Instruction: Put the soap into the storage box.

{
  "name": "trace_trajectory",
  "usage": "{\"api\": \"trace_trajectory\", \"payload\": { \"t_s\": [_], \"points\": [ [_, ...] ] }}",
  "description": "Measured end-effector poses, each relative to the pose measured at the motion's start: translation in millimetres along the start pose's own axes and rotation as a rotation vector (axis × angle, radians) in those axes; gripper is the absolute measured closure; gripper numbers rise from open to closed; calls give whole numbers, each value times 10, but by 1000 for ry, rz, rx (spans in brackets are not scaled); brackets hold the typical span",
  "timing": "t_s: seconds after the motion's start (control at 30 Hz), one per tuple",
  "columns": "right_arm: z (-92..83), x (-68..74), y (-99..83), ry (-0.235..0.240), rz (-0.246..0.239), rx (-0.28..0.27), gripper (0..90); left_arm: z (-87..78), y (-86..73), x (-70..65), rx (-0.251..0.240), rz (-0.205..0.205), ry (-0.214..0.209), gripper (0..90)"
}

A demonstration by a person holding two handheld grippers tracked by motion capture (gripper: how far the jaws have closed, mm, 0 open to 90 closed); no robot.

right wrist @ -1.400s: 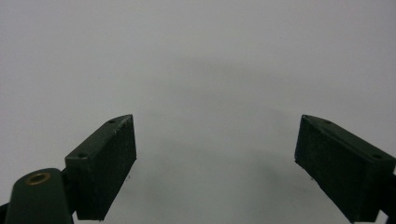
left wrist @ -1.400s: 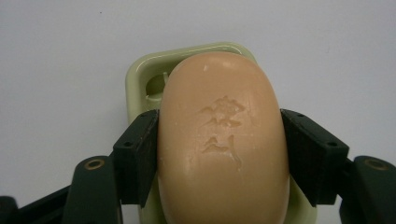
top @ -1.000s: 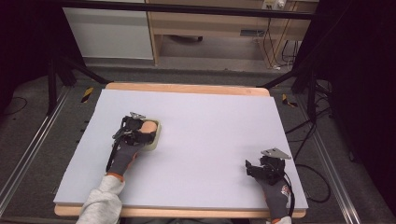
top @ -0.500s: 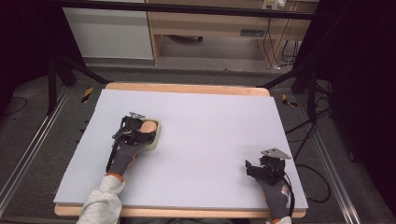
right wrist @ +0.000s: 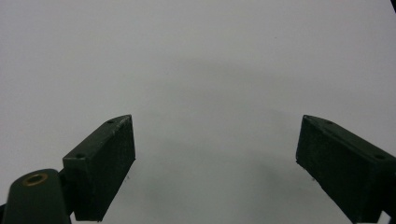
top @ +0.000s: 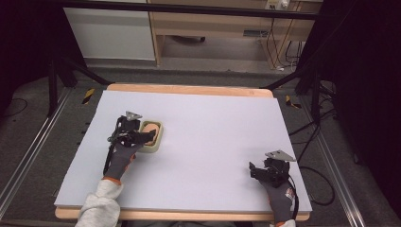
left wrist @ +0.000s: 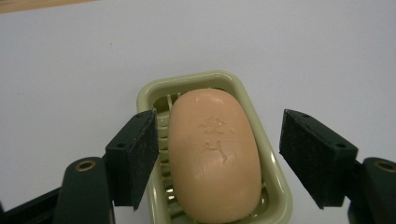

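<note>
With its jaws just opened and clear of the oval peach soap bar (left wrist: pixel 214 156) between them in the pale green ribbed plastic dish (left wrist: pixel 275 186), the left hand-held gripper (left wrist: pixel 217 161) could snag and drag that dish if withdrawn carelessly.

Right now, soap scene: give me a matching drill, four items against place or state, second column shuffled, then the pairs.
Items:
1. soap bar
2. soap dish
3. left gripper
4. right gripper

Place or state:
A. pale green, sits on the table toward its left side
B. peach, lies inside the dish
C. jaws wide apart over bare table, nothing between them
D. jaws have just been opening, one either side of the soap, pads clear of it

Pairs: 1-B, 2-A, 3-D, 4-C
</note>
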State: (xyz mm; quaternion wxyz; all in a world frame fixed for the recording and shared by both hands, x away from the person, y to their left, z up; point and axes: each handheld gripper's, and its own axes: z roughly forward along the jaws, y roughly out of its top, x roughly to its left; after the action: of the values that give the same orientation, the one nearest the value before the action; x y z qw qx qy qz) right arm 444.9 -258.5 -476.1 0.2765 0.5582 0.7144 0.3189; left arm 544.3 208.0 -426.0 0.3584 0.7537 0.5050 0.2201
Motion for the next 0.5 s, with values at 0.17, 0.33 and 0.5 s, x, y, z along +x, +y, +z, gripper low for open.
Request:
{"api": "trace_trajectory", "payload": {
  "t_s": [0.17,0.33,0.5],
  "points": [
    [-12,-19,-3,-3,6,-1,118,-131,-75,-16,-17,9,-2,268],
    [-24,-34,-7,-2,16,-6,116,-268,-187,12,-34,4,-5,262],
    [-41,-48,-18,-9,17,-11,109,-411,-310,34,-64,-3,-10,257]
  ]
}}
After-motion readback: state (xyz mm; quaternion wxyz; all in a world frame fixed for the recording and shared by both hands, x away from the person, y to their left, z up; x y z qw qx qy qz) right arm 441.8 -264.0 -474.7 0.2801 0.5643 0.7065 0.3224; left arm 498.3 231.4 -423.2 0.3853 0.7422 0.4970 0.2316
